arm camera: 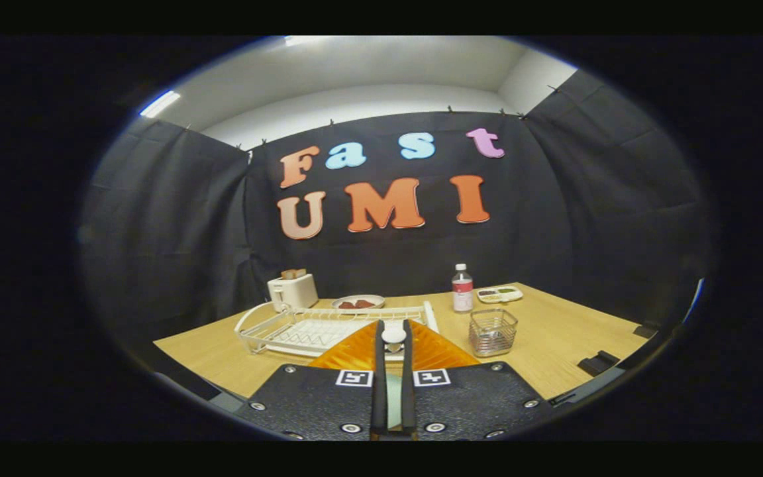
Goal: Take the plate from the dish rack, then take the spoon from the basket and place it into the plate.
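The white spoon [393,333] is clamped between the two fingers of the tool [393,358], its bowl poking out just past the fingertips and its pale handle running back between them, right above the orange plate [355,351] that lies on the wooden desk [554,331]. Just beyond the plate sits the white dish rack [289,328], with the wire basket [493,331] to its right. Farther back stand a toaster [293,290], a dish of food [358,303], a bottle [462,288] and a small tray [499,293].

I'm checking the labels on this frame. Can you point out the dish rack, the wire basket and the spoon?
dish rack [302,329]: gripper view, on its wire floor.
wire basket [493,332]: gripper view, on its front wall.
spoon [393,333]: gripper view, on its bowl, beyond the fingertips.
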The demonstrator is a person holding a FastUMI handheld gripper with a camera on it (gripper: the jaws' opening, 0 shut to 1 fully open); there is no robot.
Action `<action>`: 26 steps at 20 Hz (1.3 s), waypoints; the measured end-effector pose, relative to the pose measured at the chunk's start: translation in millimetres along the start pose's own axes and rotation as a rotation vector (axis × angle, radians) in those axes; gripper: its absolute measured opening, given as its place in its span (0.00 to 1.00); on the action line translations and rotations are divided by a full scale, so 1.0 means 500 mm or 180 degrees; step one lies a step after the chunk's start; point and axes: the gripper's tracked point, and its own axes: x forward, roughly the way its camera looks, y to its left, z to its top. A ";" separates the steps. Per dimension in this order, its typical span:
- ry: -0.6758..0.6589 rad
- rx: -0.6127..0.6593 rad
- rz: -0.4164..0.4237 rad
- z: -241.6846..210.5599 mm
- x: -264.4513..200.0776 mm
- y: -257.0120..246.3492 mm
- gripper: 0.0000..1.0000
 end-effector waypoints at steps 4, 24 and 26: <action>0.0197 -0.0049 0.0261 -0.060 0.013 0.069 0.08; 0.0819 -0.0333 0.0315 -0.173 0.087 0.078 0.55; 0.0772 -0.0326 0.0238 -0.153 0.097 0.054 0.68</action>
